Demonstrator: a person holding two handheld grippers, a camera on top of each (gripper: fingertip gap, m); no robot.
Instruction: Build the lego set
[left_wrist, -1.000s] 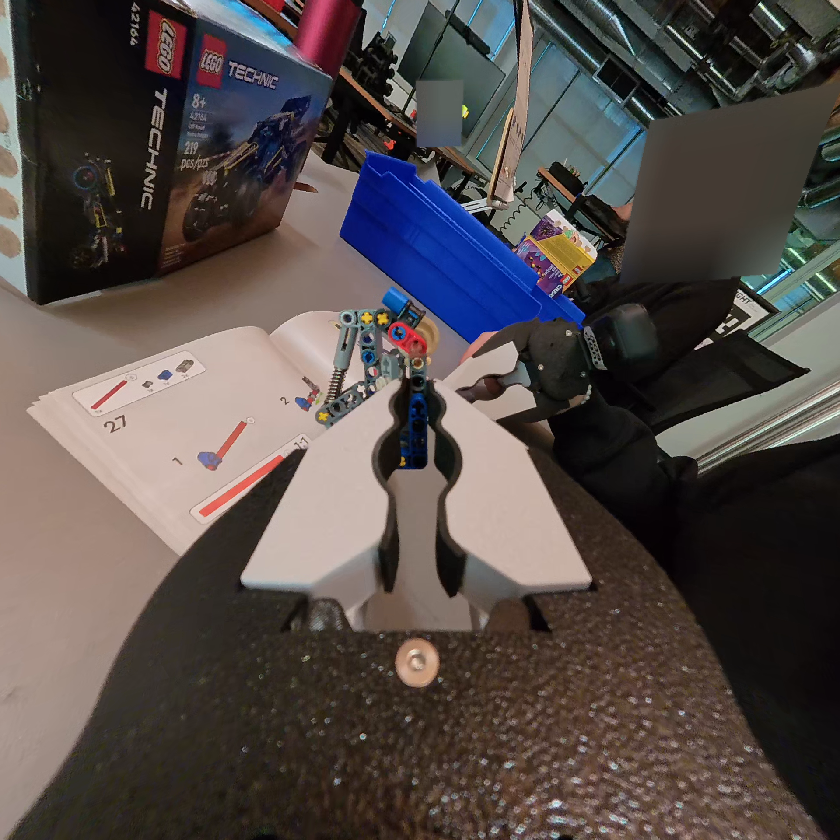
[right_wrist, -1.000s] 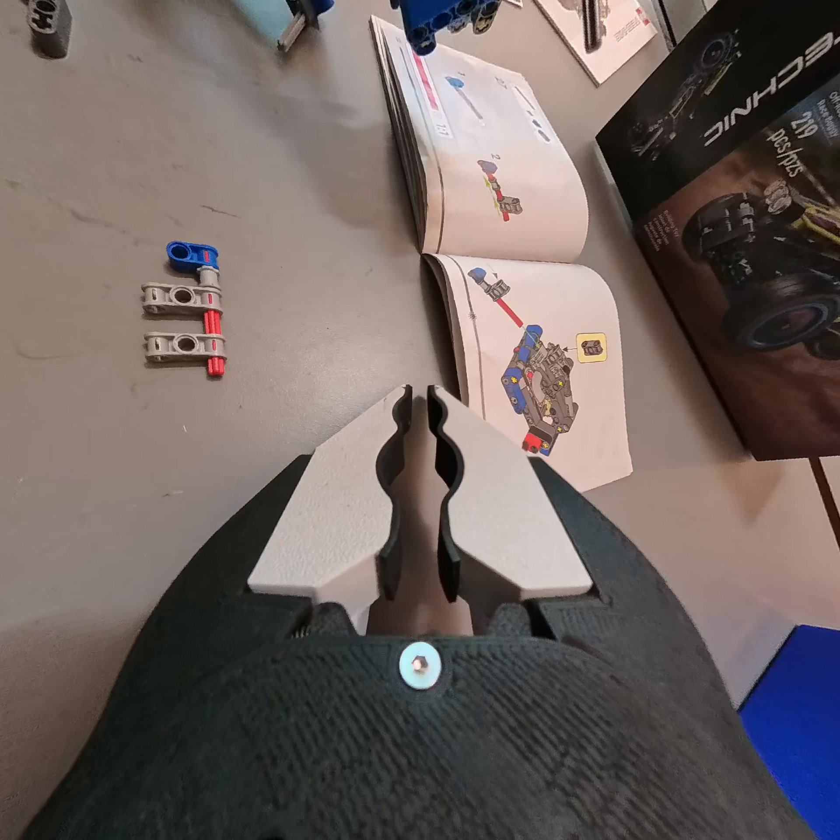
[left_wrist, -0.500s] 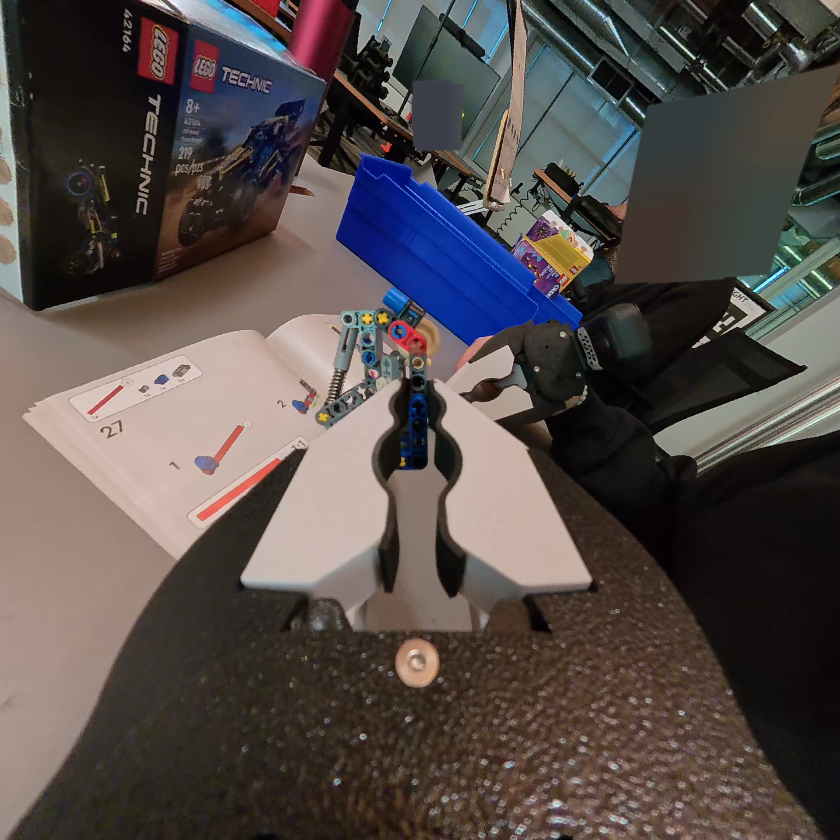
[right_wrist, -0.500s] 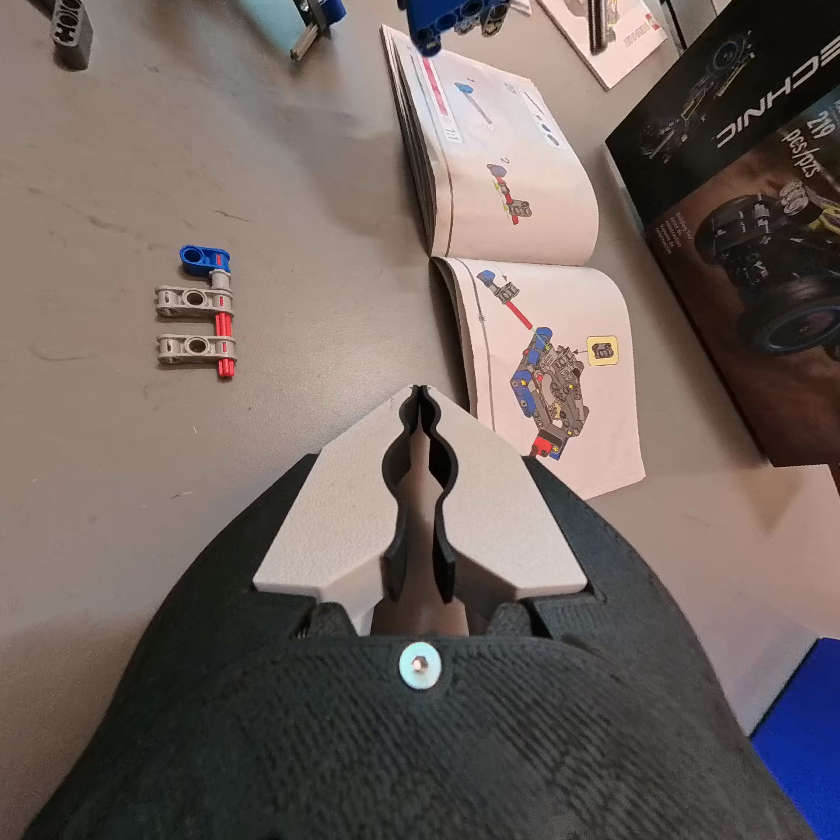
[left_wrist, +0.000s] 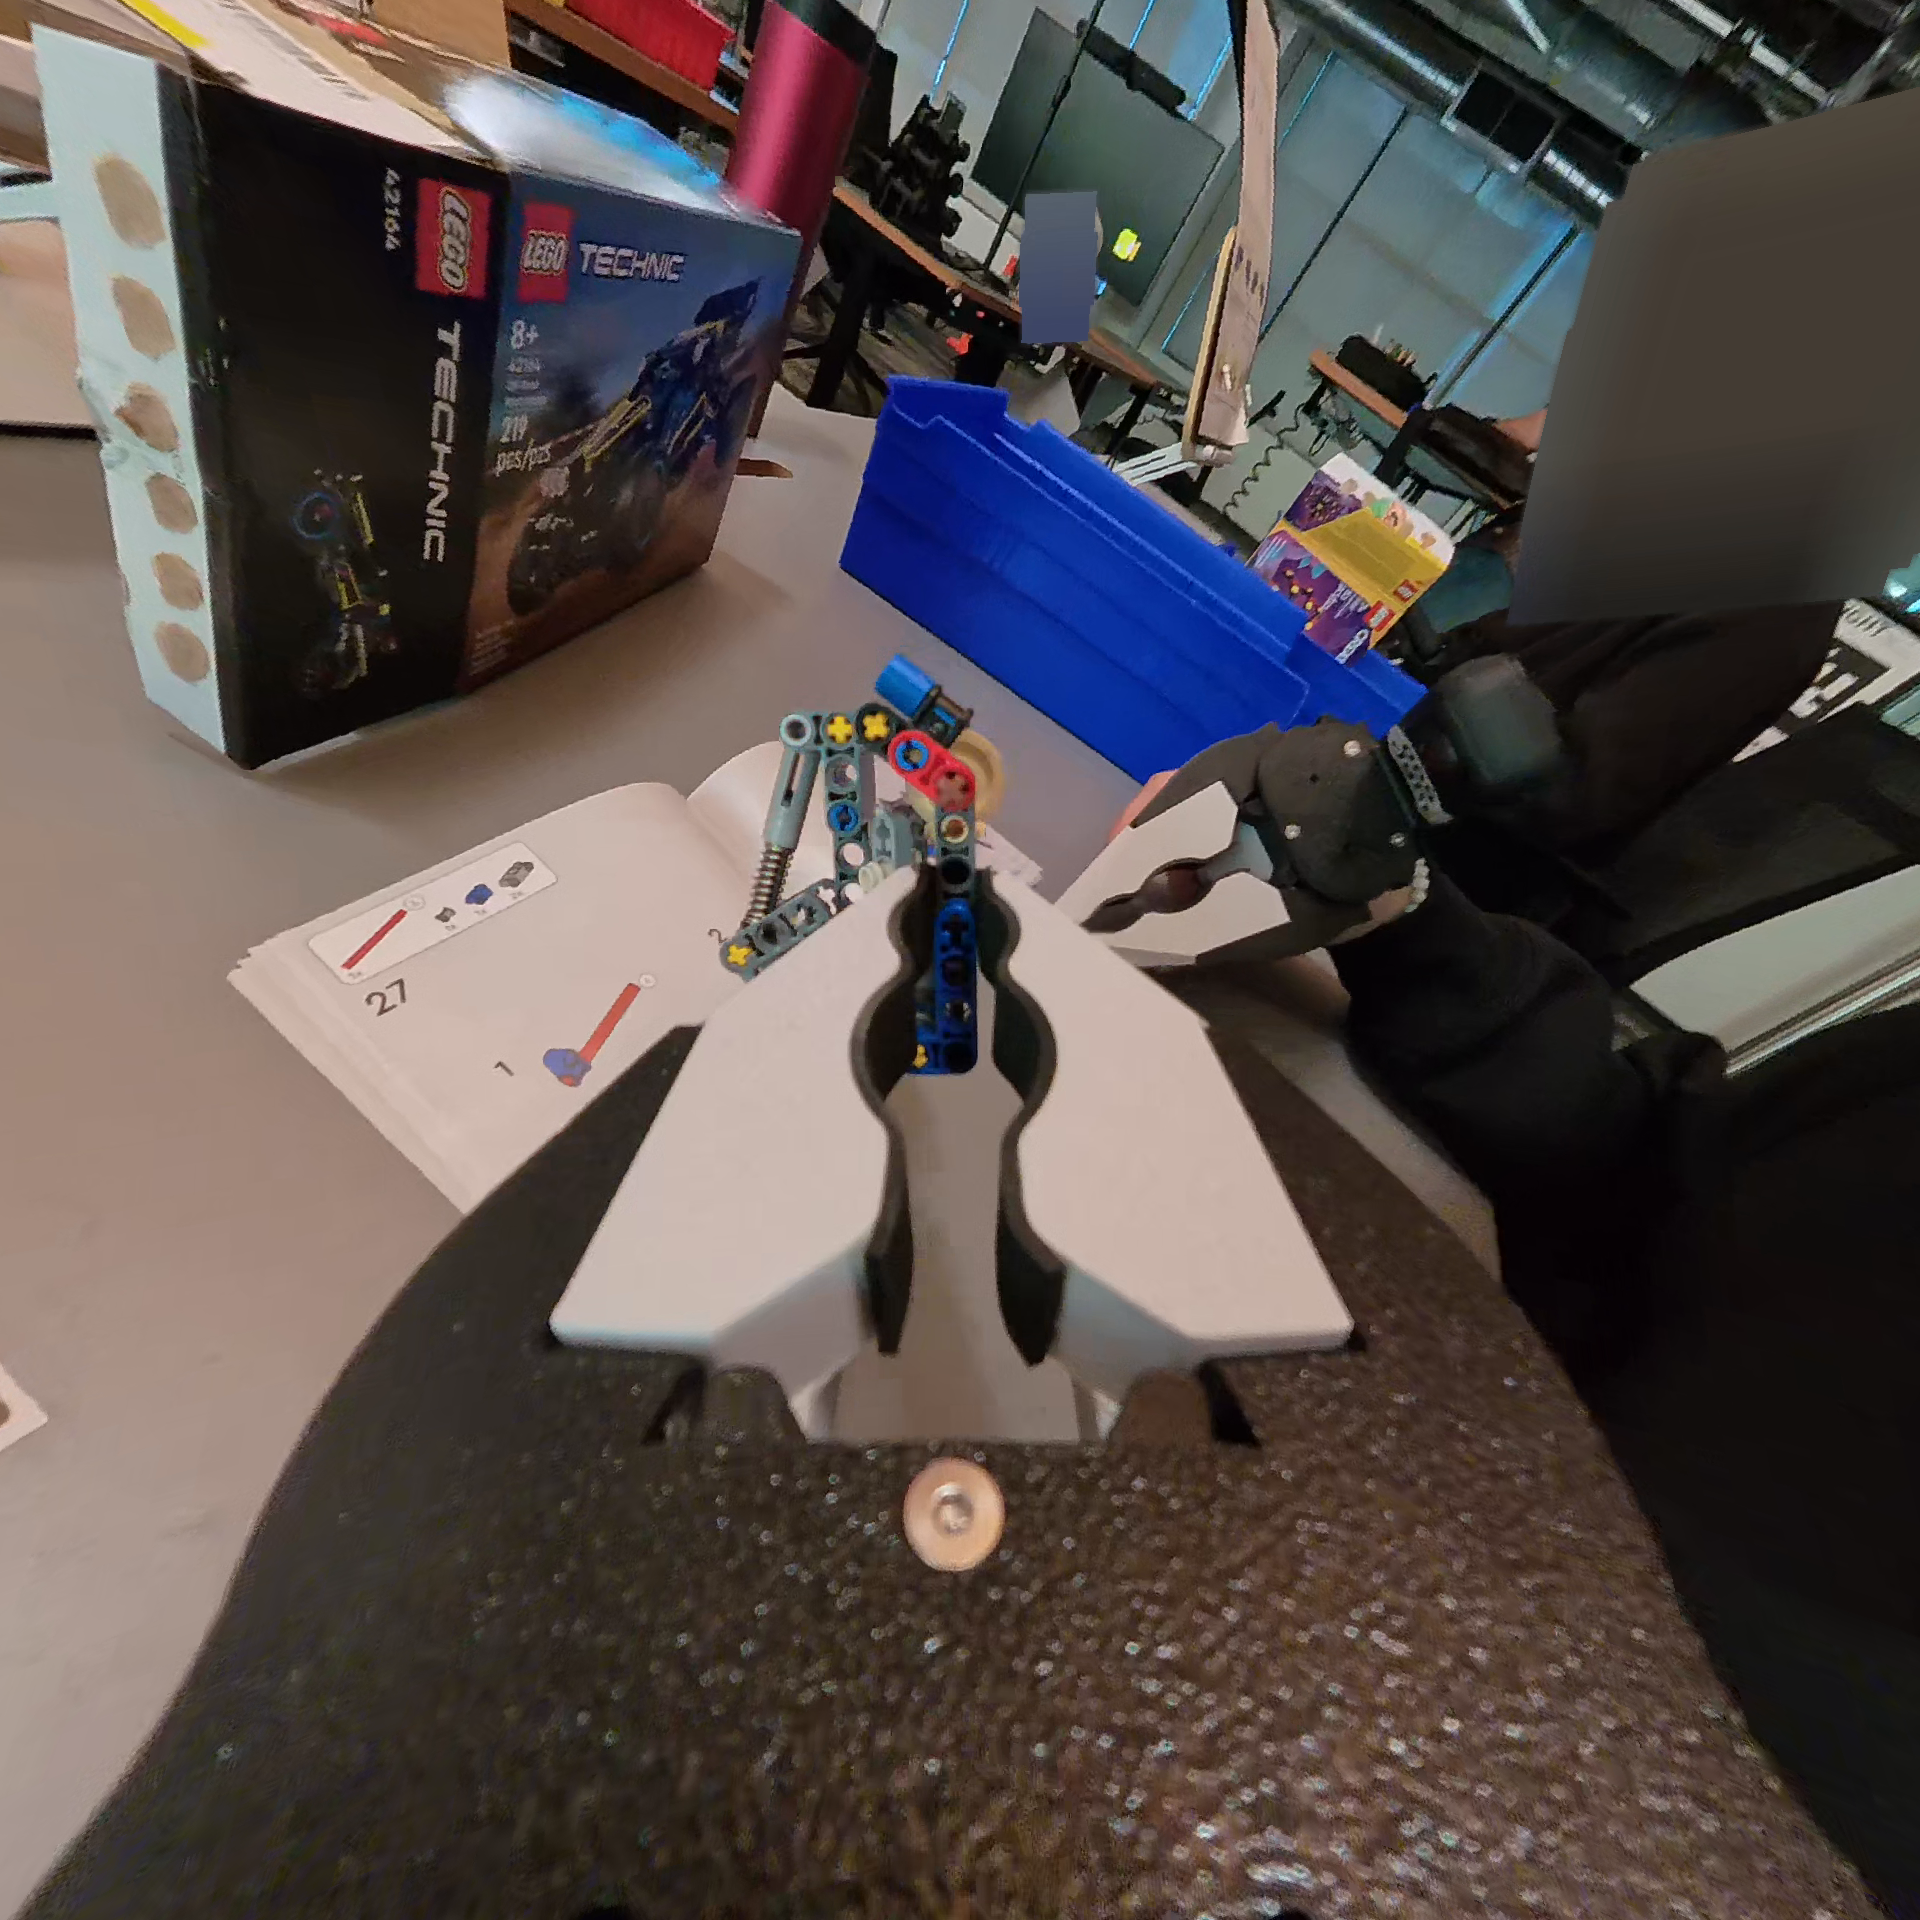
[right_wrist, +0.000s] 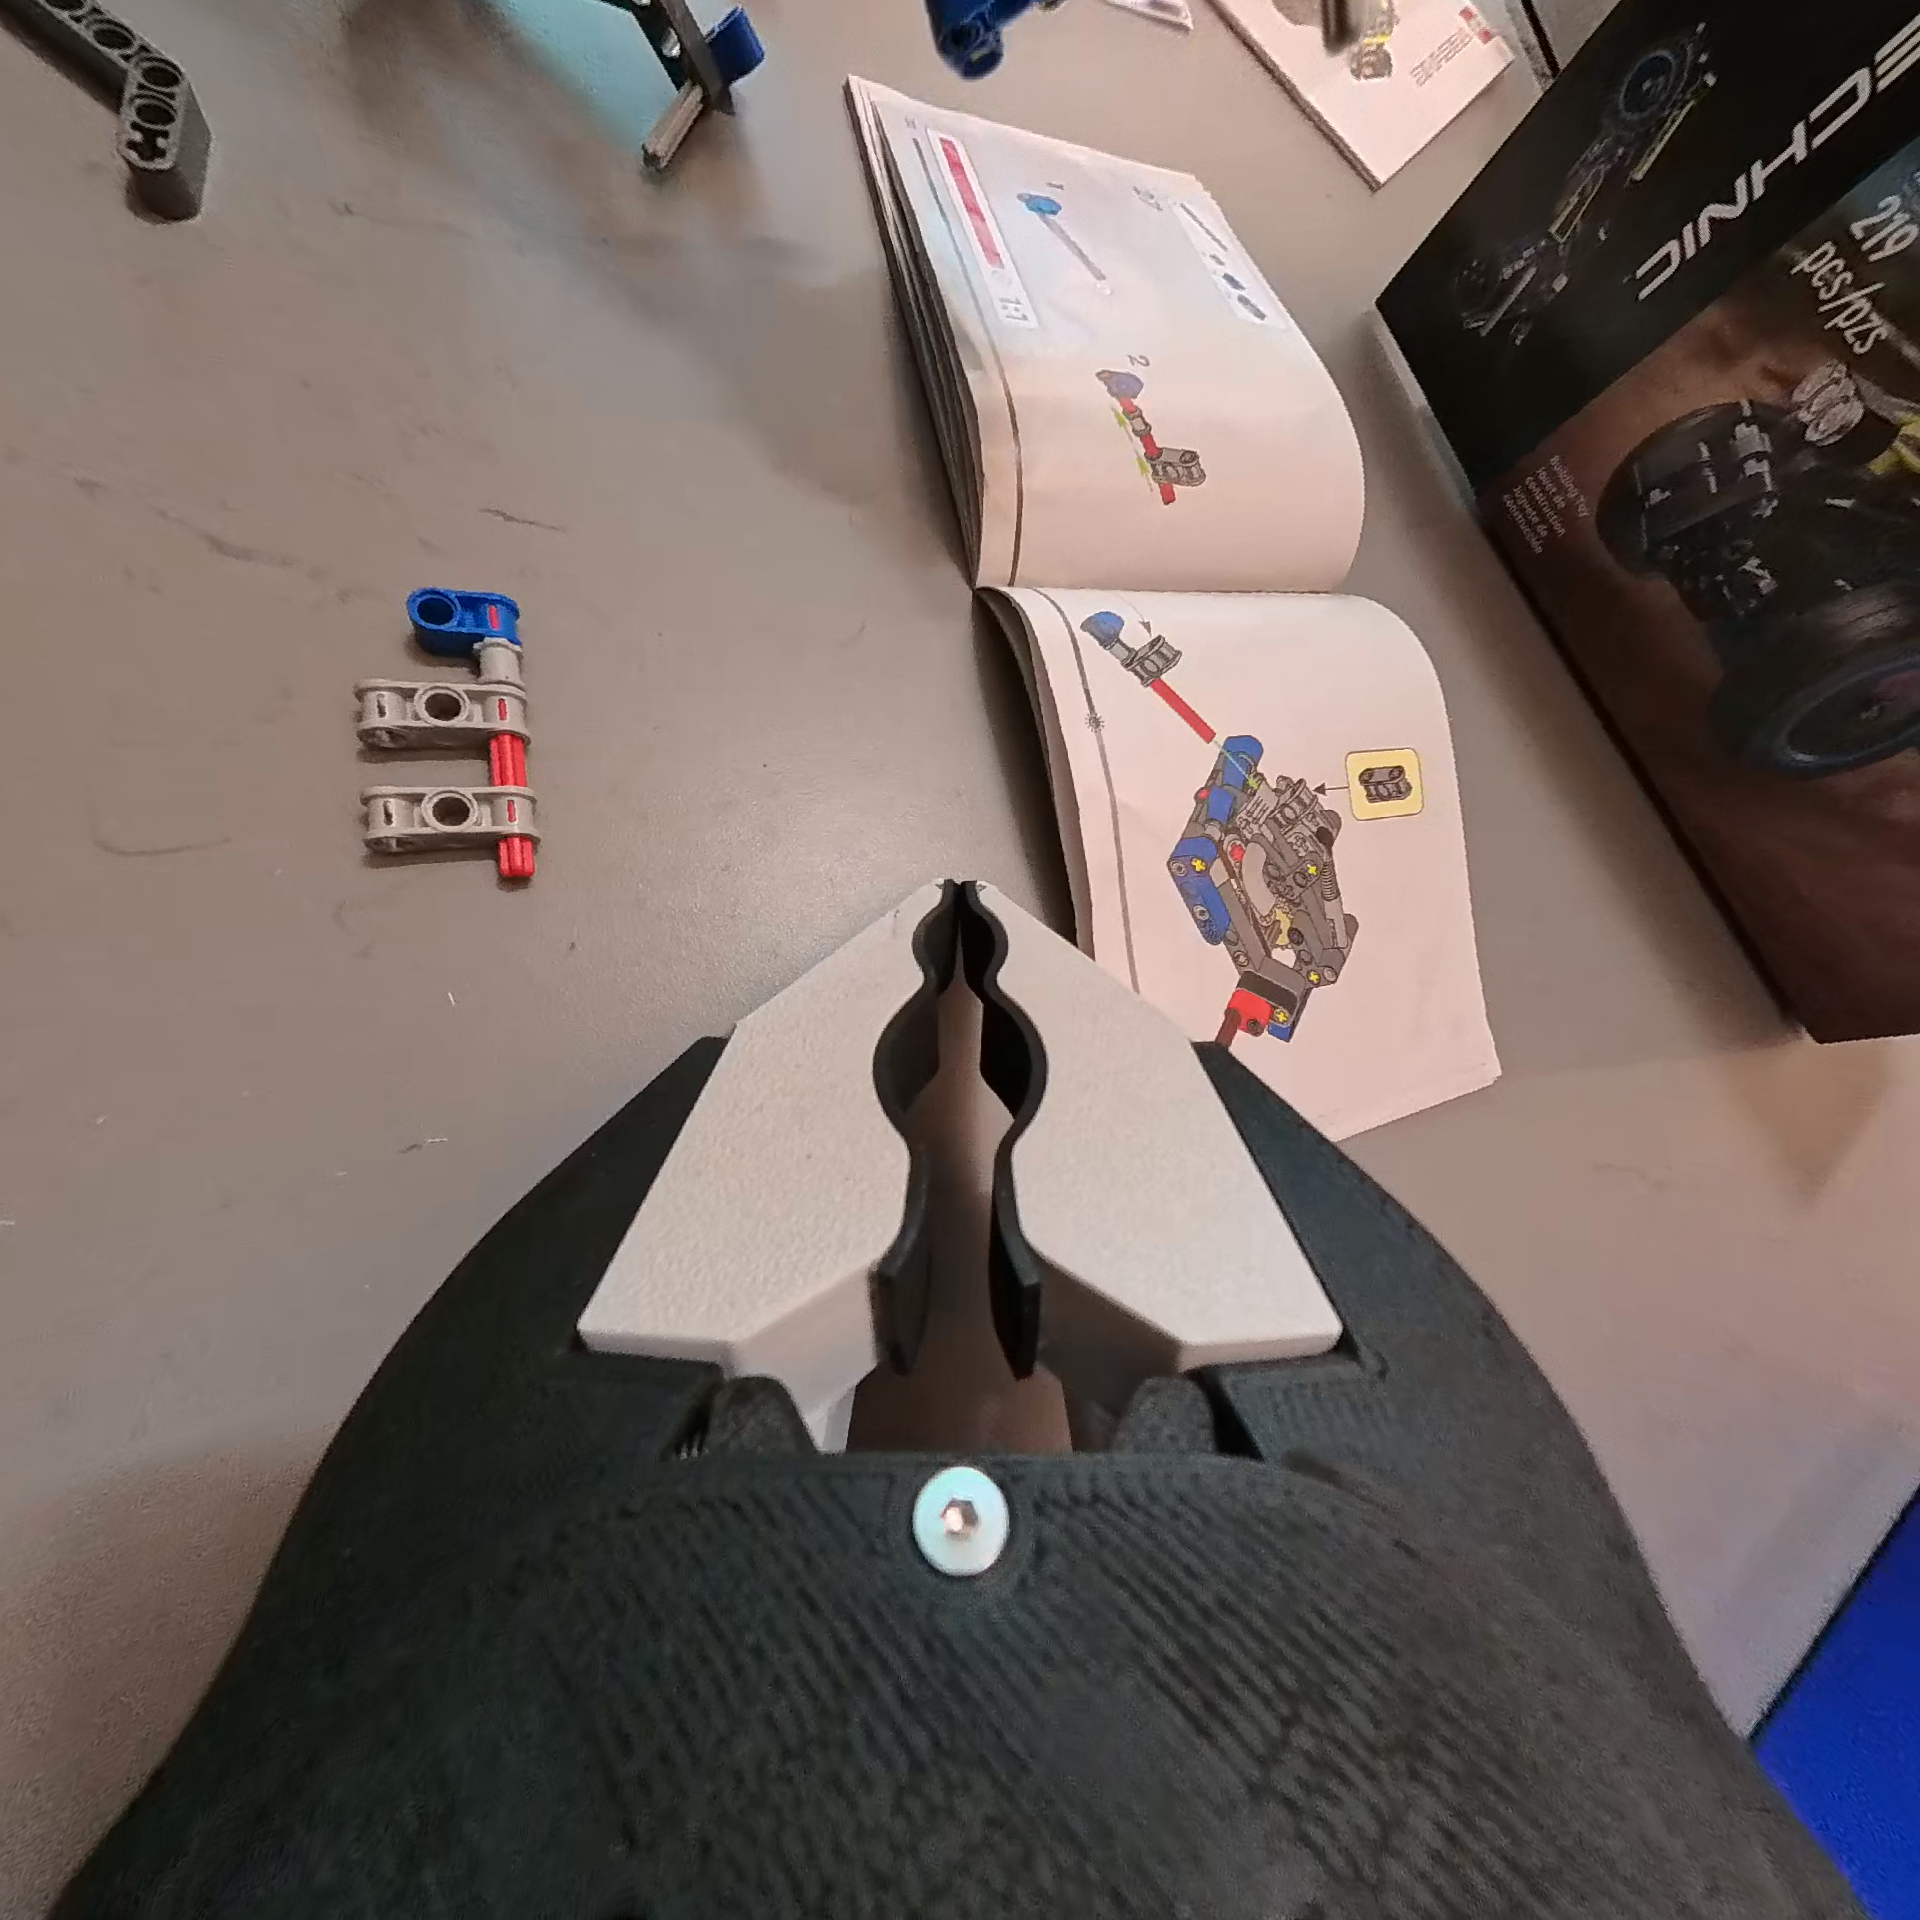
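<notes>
A: What does the left gripper (left_wrist: 951, 894) have?

B: It pinches the model (left_wrist: 883, 810) by its blue beam, which sits clamped between the two fingers. The rest of the model sticks up past the tips: grey beams, a spring strut, a red connector, yellow pins, a blue cap on top. It is held above the open manual (left_wrist: 499, 966).

A: And the right gripper (right_wrist: 961, 894)?

B: Pressed together, tips touching, with nothing between them. It hangs over the bare table (right_wrist: 260, 1091), just left of the manual's near page (right_wrist: 1299, 935). In the left wrist view it shows to the right of the model (left_wrist: 1195, 894), gripped by a black-sleeved arm.

A: Any loose parts?

B: One small subassembly (right_wrist: 457, 732) lies flat on the table, well left of the right gripper: a red axle through two grey connectors, with a blue connector at its far end. A dark bent beam (right_wrist: 156, 114) lies at the far left corner of that view.

A: The surroundings?

B: The box (left_wrist: 416, 416) stands beyond the manual, upright on the table. A blue bin (left_wrist: 1060, 561) sits to its right, behind the model. A second booklet (right_wrist: 1392, 73) lies at the top edge of the right wrist view, near the box.
</notes>
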